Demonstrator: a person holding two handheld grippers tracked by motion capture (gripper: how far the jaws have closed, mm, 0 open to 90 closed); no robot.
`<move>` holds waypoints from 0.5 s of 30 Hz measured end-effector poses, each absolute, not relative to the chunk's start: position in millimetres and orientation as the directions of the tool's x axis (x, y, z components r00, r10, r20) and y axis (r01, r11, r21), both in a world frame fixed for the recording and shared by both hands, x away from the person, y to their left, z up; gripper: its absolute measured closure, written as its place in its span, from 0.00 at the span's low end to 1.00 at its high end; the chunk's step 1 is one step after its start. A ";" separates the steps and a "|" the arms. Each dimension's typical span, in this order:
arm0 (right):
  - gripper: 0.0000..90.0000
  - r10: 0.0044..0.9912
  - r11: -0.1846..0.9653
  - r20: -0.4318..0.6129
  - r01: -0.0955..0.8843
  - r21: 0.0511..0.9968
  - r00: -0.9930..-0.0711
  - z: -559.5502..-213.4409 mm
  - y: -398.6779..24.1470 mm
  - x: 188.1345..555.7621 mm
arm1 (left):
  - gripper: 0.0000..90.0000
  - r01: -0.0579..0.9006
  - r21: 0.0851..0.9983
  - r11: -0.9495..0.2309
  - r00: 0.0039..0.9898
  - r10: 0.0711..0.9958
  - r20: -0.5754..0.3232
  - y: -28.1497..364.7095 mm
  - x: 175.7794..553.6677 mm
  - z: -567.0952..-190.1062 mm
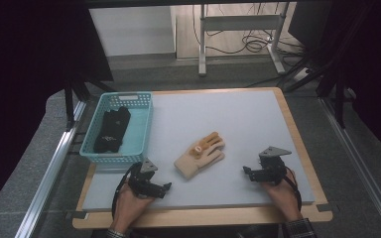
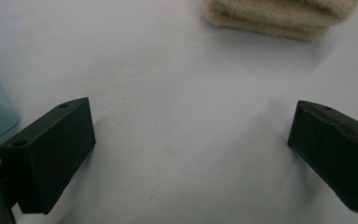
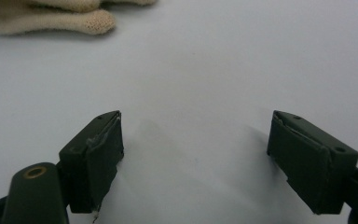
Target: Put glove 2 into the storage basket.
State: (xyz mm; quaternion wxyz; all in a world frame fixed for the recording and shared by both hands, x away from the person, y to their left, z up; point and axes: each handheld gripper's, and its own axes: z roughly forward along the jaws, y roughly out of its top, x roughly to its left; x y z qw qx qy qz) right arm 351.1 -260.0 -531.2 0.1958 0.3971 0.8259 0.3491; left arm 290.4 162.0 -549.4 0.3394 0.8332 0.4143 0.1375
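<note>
Cream knitted glove (image 1: 200,155) lies flat between left gripper (image 1: 167,187) and right gripper (image 1: 244,171), touching neither; both jaw pairs spread, empty. Bare grey tabletop (image 1: 238,119) surrounds it.

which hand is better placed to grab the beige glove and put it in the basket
Left, probably. The left gripper is open beside the beige glove cuff and next to the basket; the right gripper sits farther away.
</note>
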 end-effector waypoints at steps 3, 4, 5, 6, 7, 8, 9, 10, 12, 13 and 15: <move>0.20 0.792 0.441 -0.046 0.519 0.732 -0.609 -531.2 -260.2 351.2 | 0.00 0.604 0.667 -0.435 0.621 0.782 -0.052 159.1 293.2 -546.1; 0.20 0.792 0.441 -0.046 0.519 0.732 -0.609 -531.2 -260.2 351.2 | 0.00 0.602 0.670 -0.434 0.623 0.780 -0.055 158.1 294.2 -544.6; 0.20 0.792 0.441 -0.046 0.519 0.732 -0.608 -531.3 -260.2 351.2 | 0.00 0.600 0.672 -0.434 0.626 0.778 -0.057 157.2 295.6 -542.7; 0.20 0.792 0.441 -0.046 0.519 0.732 -0.609 -531.3 -260.2 351.2 | 0.00 0.598 0.674 -0.434 0.629 0.775 -0.059 155.8 297.2 -540.5; 0.20 0.792 0.441 -0.046 0.518 0.732 -0.609 -531.3 -260.2 351.2 | 0.00 0.595 0.676 -0.435 0.634 0.771 -0.062 153.8 298.9 -538.1; 0.20 0.792 0.441 -0.047 0.518 0.732 -0.609 -531.3 -260.3 351.2 | 0.00 0.591 0.676 -0.440 0.642 0.765 -0.063 151.7 300.6 -535.2; 0.20 0.792 0.441 -0.046 0.518 0.732 -0.609 -531.3 -260.3 351.2 | 0.00 0.586 0.679 -0.443 0.647 0.760 -0.063 149.0 302.1 -532.2; 0.20 0.792 0.441 -0.046 0.518 0.733 -0.609 -531.3 -260.3 351.2 | 0.00 0.581 0.678 -0.450 0.656 0.752 -0.062 146.3 303.7 -528.9; 0.20 0.792 0.440 -0.044 0.519 0.733 -0.609 -531.3 -260.3 351.2 | 0.00 0.572 0.680 -0.459 0.670 0.740 -0.064 139.8 306.9 -522.8; 0.20 0.792 0.438 -0.042 0.519 0.734 -0.609 -531.4 -260.4 351.3 | 0.00 0.568 0.680 -0.464 0.675 0.735 -0.063 136.7 308.9 -519.7; 0.20 0.792 0.438 -0.041 0.520 0.734 -0.609 -531.4 -260.5 351.3 | 0.00 0.566 0.678 -0.469 0.679 0.731 -0.061 133.5 311.2 -516.8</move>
